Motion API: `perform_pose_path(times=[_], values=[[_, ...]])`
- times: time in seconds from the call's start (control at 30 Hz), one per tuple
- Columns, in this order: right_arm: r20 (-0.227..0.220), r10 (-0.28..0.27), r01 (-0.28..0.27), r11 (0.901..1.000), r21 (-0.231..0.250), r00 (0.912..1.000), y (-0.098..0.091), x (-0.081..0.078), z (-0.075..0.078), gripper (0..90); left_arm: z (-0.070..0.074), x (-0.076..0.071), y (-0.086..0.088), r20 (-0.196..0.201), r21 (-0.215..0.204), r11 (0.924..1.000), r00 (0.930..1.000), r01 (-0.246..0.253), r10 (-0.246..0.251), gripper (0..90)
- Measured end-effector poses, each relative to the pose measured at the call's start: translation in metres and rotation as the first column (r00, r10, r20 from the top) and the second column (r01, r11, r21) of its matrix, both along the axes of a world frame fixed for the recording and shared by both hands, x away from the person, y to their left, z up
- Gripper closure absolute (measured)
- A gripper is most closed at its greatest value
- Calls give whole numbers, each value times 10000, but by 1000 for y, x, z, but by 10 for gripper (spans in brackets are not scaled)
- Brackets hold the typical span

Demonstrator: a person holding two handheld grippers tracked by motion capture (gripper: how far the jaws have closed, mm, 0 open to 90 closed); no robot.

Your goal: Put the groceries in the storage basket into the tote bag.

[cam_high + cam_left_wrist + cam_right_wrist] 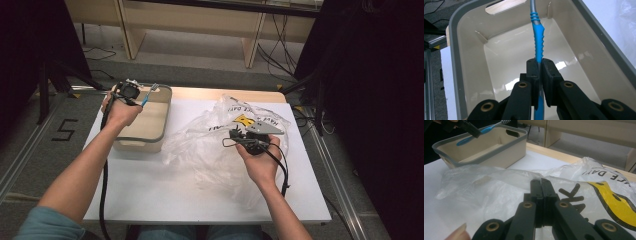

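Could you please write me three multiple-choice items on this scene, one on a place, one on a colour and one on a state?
1. Where is the toothbrush?
A. Above the open bin, held in the left hand-held gripper
B. Inside the plastic bag
C. On the floor

2. What colour is the toothbrush handle?
A. Red
B. Blue
C. Green

3. How do the jaws of the right hand-held gripper stand?
A. Wide open
B. Clamped on the bin's rim
C. Shut together over the plastic bag

Answers:
1. A, since the left gripper view shows the jaws pinching the handle over the bin's inside.
2. B, as the grip is bright blue below a grey neck.
3. C, as the two jaws meet with no gap.
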State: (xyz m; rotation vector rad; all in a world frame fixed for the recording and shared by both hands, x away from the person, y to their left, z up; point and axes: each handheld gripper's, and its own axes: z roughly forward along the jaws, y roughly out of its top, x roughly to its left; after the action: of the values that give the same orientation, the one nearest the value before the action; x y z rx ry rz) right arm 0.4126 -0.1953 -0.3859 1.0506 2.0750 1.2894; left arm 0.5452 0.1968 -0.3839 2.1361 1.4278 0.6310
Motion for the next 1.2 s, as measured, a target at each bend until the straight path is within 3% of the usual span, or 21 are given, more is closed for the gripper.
perform_pose_path(times=[0.33,0.6,0.83,1.2], values=[[-28,-14,14,10000,-23,10000,0,0,0,900,9,-14,1,361,-304,9991,9990,280,-269,842],[-40,7,-7,10000,-42,10000,0,0,-1,900,8,-26,2,461,-520,9977,9981,433,-410,842],[-109,23,-24,10000,-92,9999,2,0,-3,900,15,-39,-3,748,-623,9944,9939,857,-810,841],[-88,13,-14,10000,-88,10000,1,0,-2,900,15,-59,-11,925,-835,9864,9867,1413,-1335,841]])
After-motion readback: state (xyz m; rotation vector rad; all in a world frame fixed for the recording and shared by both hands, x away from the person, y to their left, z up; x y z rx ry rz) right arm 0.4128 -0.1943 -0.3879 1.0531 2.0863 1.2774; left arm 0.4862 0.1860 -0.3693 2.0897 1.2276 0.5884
